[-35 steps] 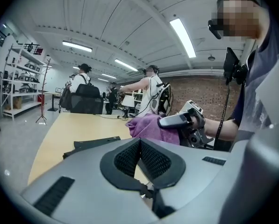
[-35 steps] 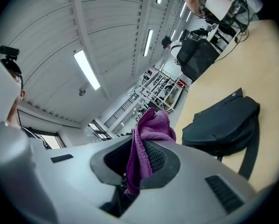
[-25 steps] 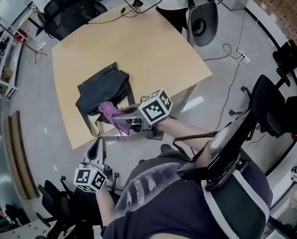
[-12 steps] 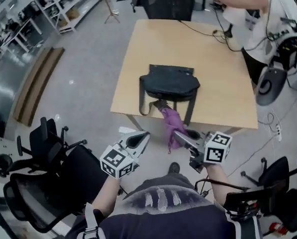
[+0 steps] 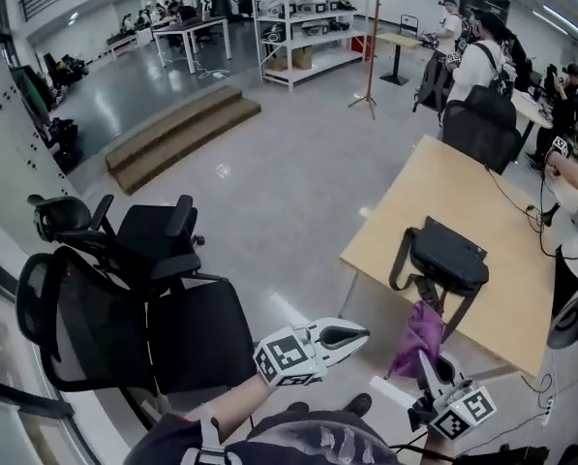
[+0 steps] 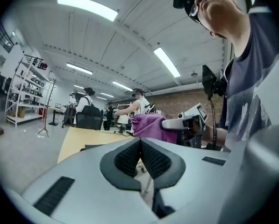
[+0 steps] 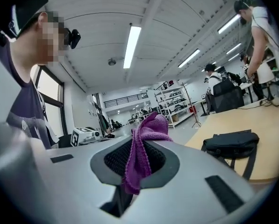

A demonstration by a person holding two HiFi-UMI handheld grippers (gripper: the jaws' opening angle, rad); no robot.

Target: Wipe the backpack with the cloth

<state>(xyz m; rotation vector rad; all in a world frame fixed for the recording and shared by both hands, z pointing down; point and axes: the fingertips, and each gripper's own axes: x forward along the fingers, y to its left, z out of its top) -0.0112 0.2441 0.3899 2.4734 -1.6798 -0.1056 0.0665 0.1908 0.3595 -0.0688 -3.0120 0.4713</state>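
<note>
Head view has swung out toward the room. The backpack (image 5: 450,257) lies on the tabletop (image 5: 521,294) at right, now well apart from both claws. Right claw (image 5: 427,364) has pulled back off the bag with the purple cloth (image 5: 419,337) clamped in it. Left claw (image 5: 351,335) is pressed together with nothing in it. Wiping looks finished or paused.

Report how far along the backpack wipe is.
Done: the purple cloth is picked up, clamped in the shut right gripper. In hand: the cloth is held in the air, short of the table and apart from the black backpack; the left gripper is shut and empty. Left: bring the cloth to the backpack and wipe. Whether any wiping has happened, the views don't show.
</note>
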